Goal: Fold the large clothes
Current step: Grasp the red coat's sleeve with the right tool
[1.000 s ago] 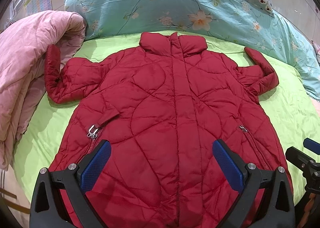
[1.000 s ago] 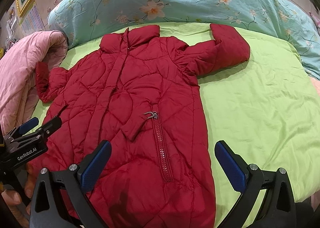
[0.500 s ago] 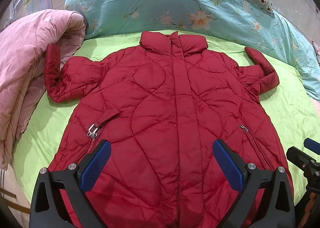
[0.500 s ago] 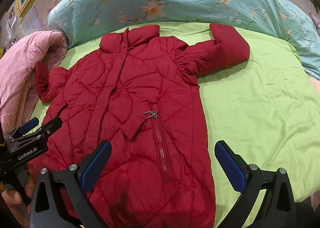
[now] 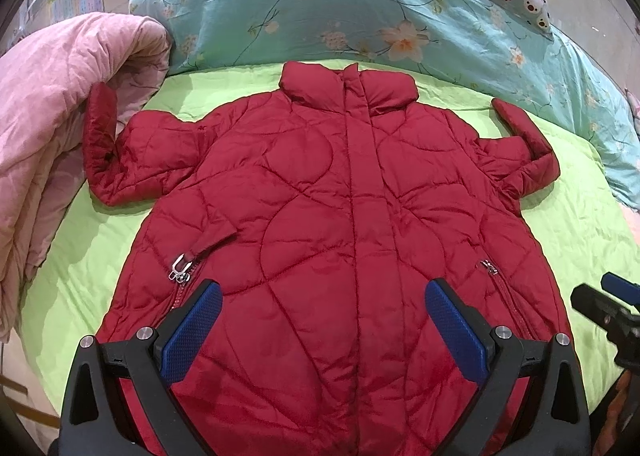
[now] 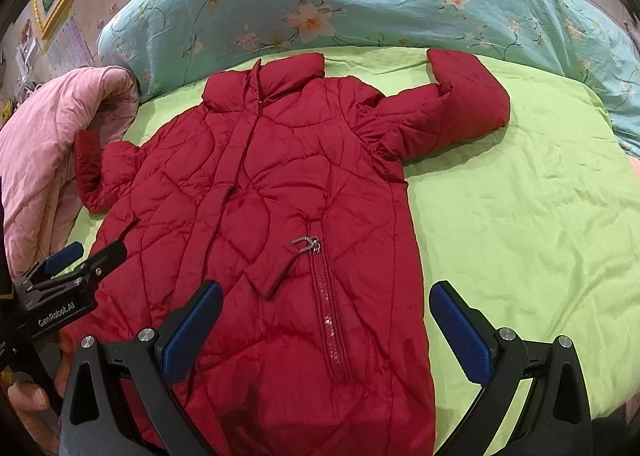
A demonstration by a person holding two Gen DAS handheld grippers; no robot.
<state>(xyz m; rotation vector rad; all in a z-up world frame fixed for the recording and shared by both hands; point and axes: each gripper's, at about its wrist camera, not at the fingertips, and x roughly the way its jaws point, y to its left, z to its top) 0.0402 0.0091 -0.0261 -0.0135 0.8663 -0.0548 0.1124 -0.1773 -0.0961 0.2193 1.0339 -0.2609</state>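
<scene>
1. We are noting bare green sheet point(image 6: 520, 224) lying wide beside the jacket's zip-pocket side in the right wrist view; a rolled pink quilt point(image 5: 52, 128) is crowding the opposite sleeve, and a floral duvet point(image 5: 304, 4) is bordering the collar end.
2. We are seeing the red quilted jacket point(image 5: 344, 224) lying flat, front up, closed, both sleeves bent upward at the cuffs.
3. We are holding the left gripper point(image 5: 322, 320) and right gripper point(image 6: 326, 324) spread wide over the hem, gripping nothing.
</scene>
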